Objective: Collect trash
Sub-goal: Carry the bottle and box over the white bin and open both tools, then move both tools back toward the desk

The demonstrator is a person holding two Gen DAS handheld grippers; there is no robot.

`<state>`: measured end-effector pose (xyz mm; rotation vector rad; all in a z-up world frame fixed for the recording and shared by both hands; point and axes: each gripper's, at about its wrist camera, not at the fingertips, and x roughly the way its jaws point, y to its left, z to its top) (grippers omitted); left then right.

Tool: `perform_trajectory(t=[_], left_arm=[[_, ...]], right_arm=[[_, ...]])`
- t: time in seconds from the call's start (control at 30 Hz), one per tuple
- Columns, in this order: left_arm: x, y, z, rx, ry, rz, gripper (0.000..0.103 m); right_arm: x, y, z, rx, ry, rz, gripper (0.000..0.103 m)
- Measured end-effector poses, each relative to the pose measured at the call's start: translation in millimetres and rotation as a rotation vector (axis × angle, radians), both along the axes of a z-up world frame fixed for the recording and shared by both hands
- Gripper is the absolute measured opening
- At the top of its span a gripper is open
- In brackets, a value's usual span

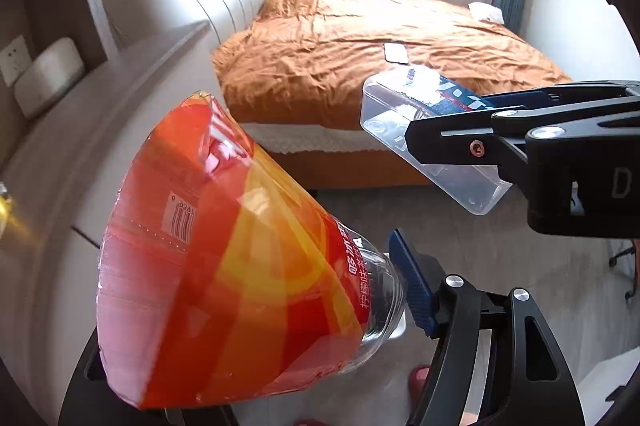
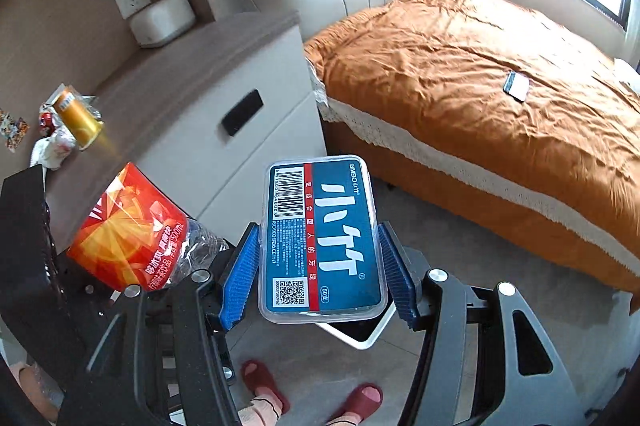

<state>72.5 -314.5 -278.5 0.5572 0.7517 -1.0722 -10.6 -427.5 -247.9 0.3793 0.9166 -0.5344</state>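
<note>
While the right gripper [image 2: 318,270] clamps its blue pads [image 2: 240,278] on the long sides of a clear floss-pick box [image 2: 320,238], the left gripper [image 1: 256,306] pinches an empty plastic bottle [image 1: 224,266] with an orange label, near its neck end as far as I can tell; only one of its pads shows in the left view. Both pieces of trash hang in the air over the floor, beside the nightstand [image 2: 224,98]. A white-rimmed bin [image 2: 360,334] shows just under the box, so the step seems to be the drop. Doing it well means centring each piece over the opening before loosening, one gripper at a time. More trash waits on the nightstand top: a gold can [image 2: 78,118] and crumpled wrappers [image 2: 52,146].
</note>
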Motion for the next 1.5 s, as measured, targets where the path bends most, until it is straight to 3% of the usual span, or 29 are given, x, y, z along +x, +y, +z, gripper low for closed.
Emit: perform_trajectory(t=[0.3,0.57,0.6,0.63,0.7,0.8,0.97,1.1,1.27,1.5], left_arm=[[-3,-41,-137,0.070,0.023,-0.075,0.067],[-4,-57,-232,0.127,0.031,-0.096,0.069],[-4,-59,-242,0.134,0.042,-0.094,0.076],[-1,-63,-252,0.146,0.059,-0.095,0.099],[4,-63,-266,0.140,0.094,-0.069,0.098],[9,-64,-278,0.167,0.115,-0.054,0.098],[10,-59,-265,0.168,0.100,-0.060,0.098],[14,-53,-236,0.159,0.089,-0.048,0.098],[21,-42,-184,0.116,0.095,0.005,0.098],[25,-16,-92,0.031,0.094,0.083,0.098]], right_arm=[[-4,-41,-138,0.058,0.098,-0.027,0.060],[0,-57,-239,0.100,0.155,-0.022,0.060],[2,-58,-248,0.112,0.169,-0.016,0.062],[3,-60,-259,0.125,0.190,-0.008,0.071],[1,-64,-274,0.101,0.213,-0.030,0.099],[-5,-70,-284,0.133,0.216,-0.054,0.099],[-9,-72,-271,0.131,0.206,-0.081,0.099],[-6,-67,-241,0.121,0.185,-0.080,0.099],[-1,-55,-194,0.105,0.152,-0.075,0.099],[9,-22,-99,0.062,0.048,-0.046,0.099]])
